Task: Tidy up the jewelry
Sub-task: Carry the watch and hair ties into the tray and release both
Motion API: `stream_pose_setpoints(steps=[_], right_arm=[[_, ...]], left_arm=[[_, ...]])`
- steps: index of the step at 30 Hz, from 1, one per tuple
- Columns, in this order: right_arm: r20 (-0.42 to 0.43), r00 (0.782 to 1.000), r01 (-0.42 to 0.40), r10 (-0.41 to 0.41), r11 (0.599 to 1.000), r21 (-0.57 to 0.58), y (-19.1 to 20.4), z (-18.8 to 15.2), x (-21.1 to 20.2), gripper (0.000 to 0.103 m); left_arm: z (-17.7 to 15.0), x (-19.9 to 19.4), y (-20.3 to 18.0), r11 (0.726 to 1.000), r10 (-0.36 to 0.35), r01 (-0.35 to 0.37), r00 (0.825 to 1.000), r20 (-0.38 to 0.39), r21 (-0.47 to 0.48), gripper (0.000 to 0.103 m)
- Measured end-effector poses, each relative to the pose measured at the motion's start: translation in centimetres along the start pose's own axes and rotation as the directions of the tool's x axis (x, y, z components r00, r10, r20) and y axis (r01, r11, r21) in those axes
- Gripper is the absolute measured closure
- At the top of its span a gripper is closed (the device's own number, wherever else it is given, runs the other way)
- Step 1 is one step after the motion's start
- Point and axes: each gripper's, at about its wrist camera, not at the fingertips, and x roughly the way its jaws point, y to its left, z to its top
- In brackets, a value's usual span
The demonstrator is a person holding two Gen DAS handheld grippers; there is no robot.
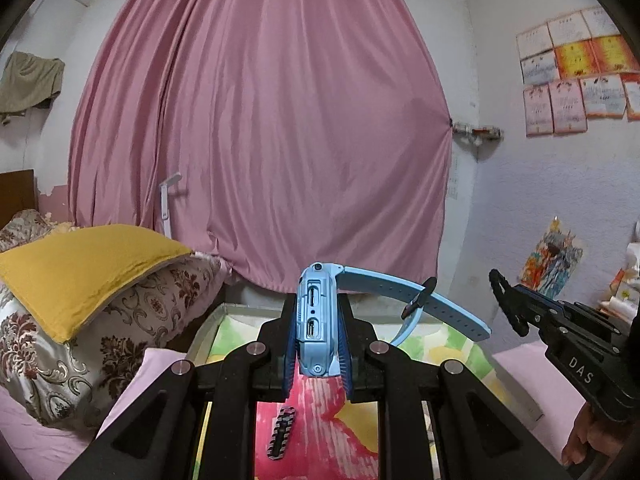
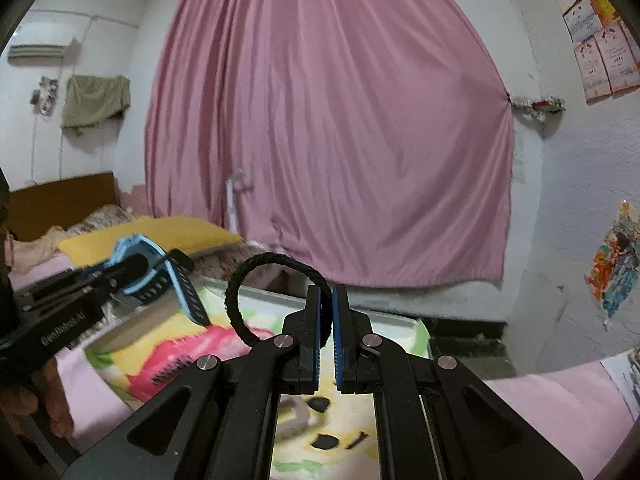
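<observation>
Jewelry in transit: we hold the blue watch (image 1: 316, 320) pinched in the left gripper (image 1: 318, 344) and the black hair tie (image 2: 276, 292) in the right gripper (image 2: 328, 344), both above the floral tray (image 2: 400, 322). Next, we judge, set-down spots.

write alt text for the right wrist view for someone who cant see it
The right gripper is shut on a black braided hair tie, lifted above a colourful painted tray. At left, the left gripper holds a light blue smartwatch. A pink curtain fills the background.
</observation>
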Motion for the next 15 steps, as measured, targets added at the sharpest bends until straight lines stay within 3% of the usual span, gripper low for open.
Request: stream_pose_setpoints(steps=[5,10,13,15], right_arm=[[-0.112,0.994,0.001,0.004,0.999,0.041,-1.5,-0.9,2.1,0.098],[-0.183,0.983,0.009,-0.001,0.999,0.044,-2.0,-1.8,3.5,0.098],[-0.243,0.970,0.013,-0.003,0.999,0.039,-2.2,-2.3,4.5,0.098],[-0.313,0.949,-0.009,0.033,0.997,0.078,-2.5,-3.5,5.5,0.098]], left_arm=[[-0.8,2.3,0.7,0.999,-0.031,0.026,0.989,-0.145,-0.033,0.087],[-2.6,4.9,2.0,0.995,-0.070,0.041,0.943,-0.326,-0.095,0.087],[-3.5,5.7,2.2,0.994,-0.074,0.037,0.917,-0.391,-0.102,0.087],[-3.9,6.0,2.2,0.995,-0.071,0.034,0.908,-0.412,-0.096,0.087]])
